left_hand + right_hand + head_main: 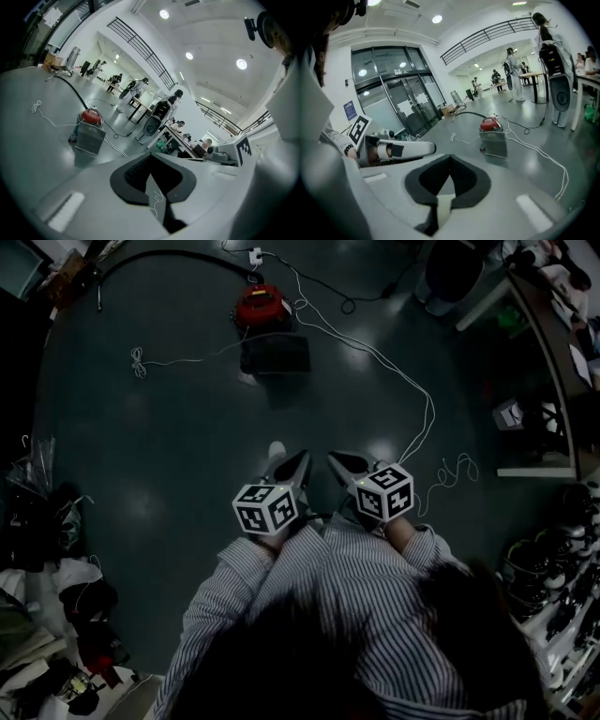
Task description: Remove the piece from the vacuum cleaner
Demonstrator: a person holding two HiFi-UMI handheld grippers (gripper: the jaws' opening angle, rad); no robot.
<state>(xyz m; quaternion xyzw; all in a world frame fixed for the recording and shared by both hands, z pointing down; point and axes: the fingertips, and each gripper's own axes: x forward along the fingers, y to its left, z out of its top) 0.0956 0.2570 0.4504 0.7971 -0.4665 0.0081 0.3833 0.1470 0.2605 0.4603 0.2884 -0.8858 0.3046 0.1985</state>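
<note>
The vacuum cleaner stands on the dark floor ahead of me, a red lid on a grey metal drum. It also shows in the left gripper view and in the right gripper view, some way off. A black hose curves away from it to the far left. My left gripper and right gripper are held side by side in front of my striped sleeves, both pointing at the vacuum. Both are shut with nothing between the jaws.
A white cable runs from the vacuum across the floor to the right. Tables and shelves line the right side. Bags and clutter lie at the left. People stand at tables in the distance.
</note>
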